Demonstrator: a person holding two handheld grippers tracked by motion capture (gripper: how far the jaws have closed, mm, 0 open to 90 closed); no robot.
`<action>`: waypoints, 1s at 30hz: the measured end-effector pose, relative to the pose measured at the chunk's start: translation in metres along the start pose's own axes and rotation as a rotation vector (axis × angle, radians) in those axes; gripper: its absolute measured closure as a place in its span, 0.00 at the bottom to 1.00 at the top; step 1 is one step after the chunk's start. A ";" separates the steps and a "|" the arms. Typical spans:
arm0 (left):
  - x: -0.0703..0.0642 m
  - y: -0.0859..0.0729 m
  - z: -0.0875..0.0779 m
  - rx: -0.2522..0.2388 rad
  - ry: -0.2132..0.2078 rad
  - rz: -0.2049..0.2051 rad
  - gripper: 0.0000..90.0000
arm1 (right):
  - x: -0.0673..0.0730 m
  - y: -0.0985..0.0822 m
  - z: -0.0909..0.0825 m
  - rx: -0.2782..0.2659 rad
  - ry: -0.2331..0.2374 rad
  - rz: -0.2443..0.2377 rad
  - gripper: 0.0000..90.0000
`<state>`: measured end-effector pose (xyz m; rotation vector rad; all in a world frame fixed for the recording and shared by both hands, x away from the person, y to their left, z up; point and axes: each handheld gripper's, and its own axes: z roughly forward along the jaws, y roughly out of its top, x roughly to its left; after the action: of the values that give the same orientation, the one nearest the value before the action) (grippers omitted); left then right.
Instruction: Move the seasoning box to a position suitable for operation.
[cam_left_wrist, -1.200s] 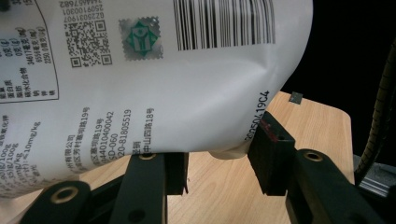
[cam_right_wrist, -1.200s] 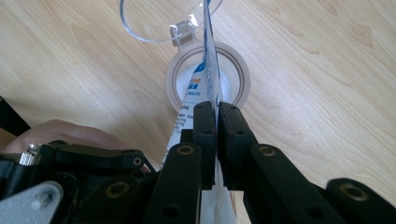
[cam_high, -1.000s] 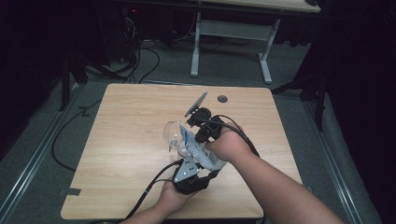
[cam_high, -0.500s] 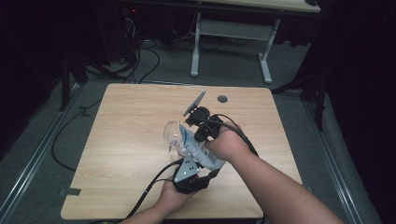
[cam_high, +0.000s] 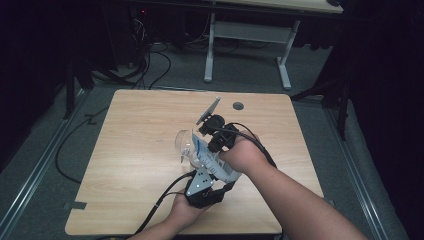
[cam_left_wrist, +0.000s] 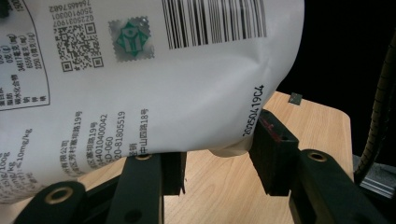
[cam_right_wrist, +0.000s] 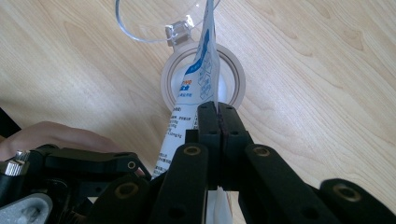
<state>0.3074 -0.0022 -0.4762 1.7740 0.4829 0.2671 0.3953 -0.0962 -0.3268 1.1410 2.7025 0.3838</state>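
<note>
The white bag (cam_left_wrist: 154, 79) hangs tipped over the round jar (cam_right_wrist: 203, 84) on the table (cam_high: 130, 150), with its bottom between the left gripper (cam_left_wrist: 217, 163)'s jaws and its edge pinched by the closed right gripper (cam_right_wrist: 217, 109). If a grip slips (the bag looks smooth), stuff may spill past the jar's mouth or knock its flipped-up clear lid (cam_right_wrist: 159, 18).

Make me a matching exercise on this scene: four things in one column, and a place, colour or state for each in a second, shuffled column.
Column one:
1. pouch
2. lid
3. right claw
4. dark disc

Column two:
A. near the far edge of the table
B. pinched shut on the pouch
C. white, printed with a barcode
D. clear, flipped open

Pairs: 1-C, 2-D, 3-B, 4-A
</note>
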 end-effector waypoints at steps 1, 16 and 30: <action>0.000 0.000 0.000 0.000 -0.001 -0.001 0.66 | 0.000 0.000 0.000 0.000 0.000 -0.001 1.00; 0.000 0.000 0.000 -0.001 -0.003 0.001 0.66 | 0.000 -0.001 0.000 -0.002 0.005 -0.003 1.00; 0.000 0.001 0.000 -0.004 -0.007 -0.007 0.66 | -0.001 0.000 0.001 0.001 0.005 0.004 1.00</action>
<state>0.3075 -0.0027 -0.4757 1.7687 0.4826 0.2568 0.3957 -0.0967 -0.3274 1.1471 2.7054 0.3863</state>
